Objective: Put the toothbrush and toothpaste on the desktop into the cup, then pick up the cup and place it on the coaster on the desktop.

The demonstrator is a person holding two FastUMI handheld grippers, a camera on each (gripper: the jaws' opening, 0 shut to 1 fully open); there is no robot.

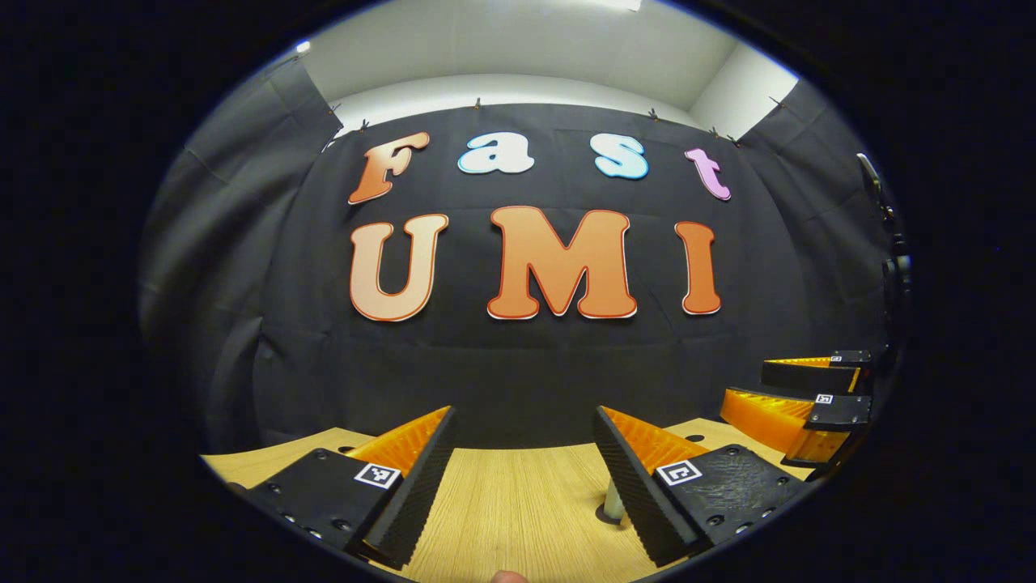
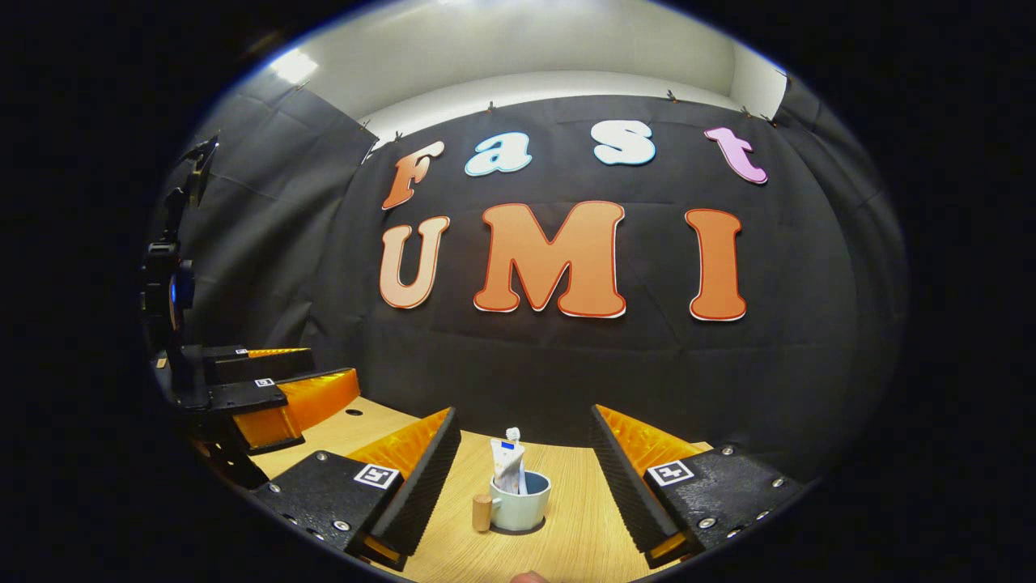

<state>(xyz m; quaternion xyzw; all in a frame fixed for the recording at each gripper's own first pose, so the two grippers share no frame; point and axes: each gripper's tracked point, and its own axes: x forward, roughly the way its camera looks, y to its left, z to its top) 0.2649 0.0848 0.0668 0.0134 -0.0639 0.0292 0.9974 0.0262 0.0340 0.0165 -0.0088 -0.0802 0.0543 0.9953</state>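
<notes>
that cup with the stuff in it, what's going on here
A person holds a pair of tongs in each hand over a light wooden desktop. The pale blue cup with a wooden handle already holds the white toothpaste tube and a toothbrush. The right tongs are open, with the cup between their fingers but untouched. The left tongs are open too.

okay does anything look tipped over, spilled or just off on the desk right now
Nothing stands out. In the right gripper view the cup stands upright on the desktop, with the toothpaste and toothbrush inside it. Both grippers are open, holding nothing.
</notes>
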